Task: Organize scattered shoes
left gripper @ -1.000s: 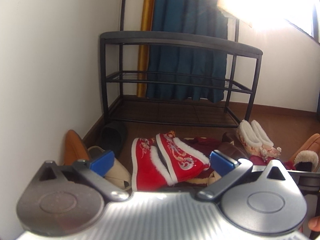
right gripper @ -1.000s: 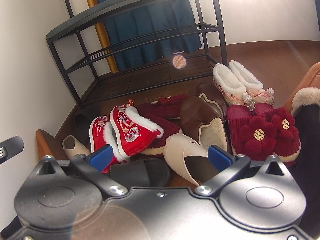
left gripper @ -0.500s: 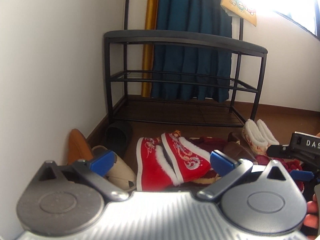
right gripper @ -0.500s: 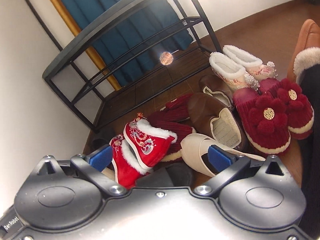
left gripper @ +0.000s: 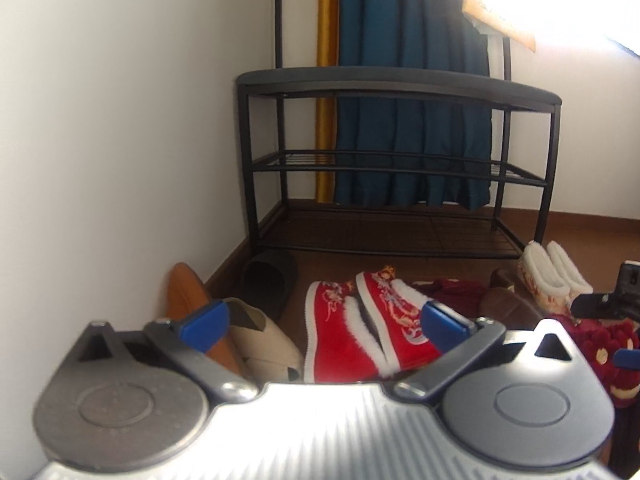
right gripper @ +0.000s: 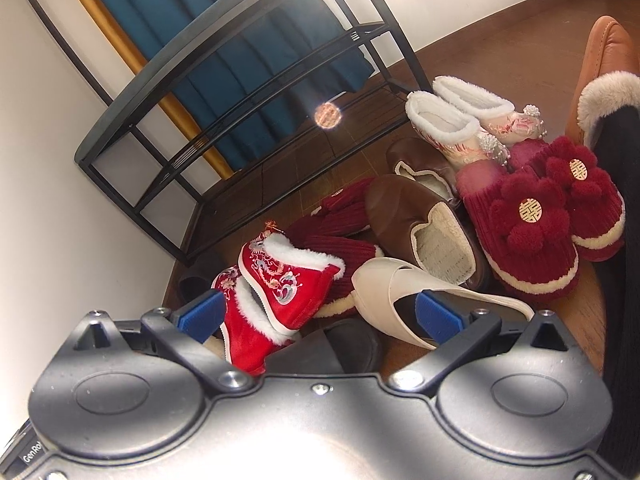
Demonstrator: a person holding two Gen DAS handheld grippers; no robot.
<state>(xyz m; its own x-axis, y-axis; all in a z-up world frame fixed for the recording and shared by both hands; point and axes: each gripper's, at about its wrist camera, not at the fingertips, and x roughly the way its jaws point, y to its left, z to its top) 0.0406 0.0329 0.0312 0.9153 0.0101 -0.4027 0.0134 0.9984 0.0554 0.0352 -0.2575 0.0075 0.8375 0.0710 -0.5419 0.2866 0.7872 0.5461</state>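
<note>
Shoes lie scattered on the floor before a black shoe rack (left gripper: 400, 92), which also shows in the right wrist view (right gripper: 240, 60). A pair of red embroidered boots (left gripper: 360, 328) lies in front of my open, empty left gripper (left gripper: 324, 322). My right gripper (right gripper: 320, 312) is open and empty above a cream slipper (right gripper: 384, 284) and the red boots (right gripper: 280, 280). Brown slippers (right gripper: 412, 216), maroon flower slippers (right gripper: 532, 220) and white fur-lined shoes (right gripper: 460, 120) lie further right.
A white wall (left gripper: 120, 140) runs along the left. A black slide (left gripper: 272, 280), an orange shoe (left gripper: 184, 292) and a beige slipper (left gripper: 260, 340) lie by the wall. A blue curtain (left gripper: 412, 40) hangs behind the rack. An orange fur-lined shoe (right gripper: 604, 64) is at far right.
Both grippers have pulled back and tilted; the rack looks farther in the left view. The right gripper has come into the left view's right edge. Both stay open.
</note>
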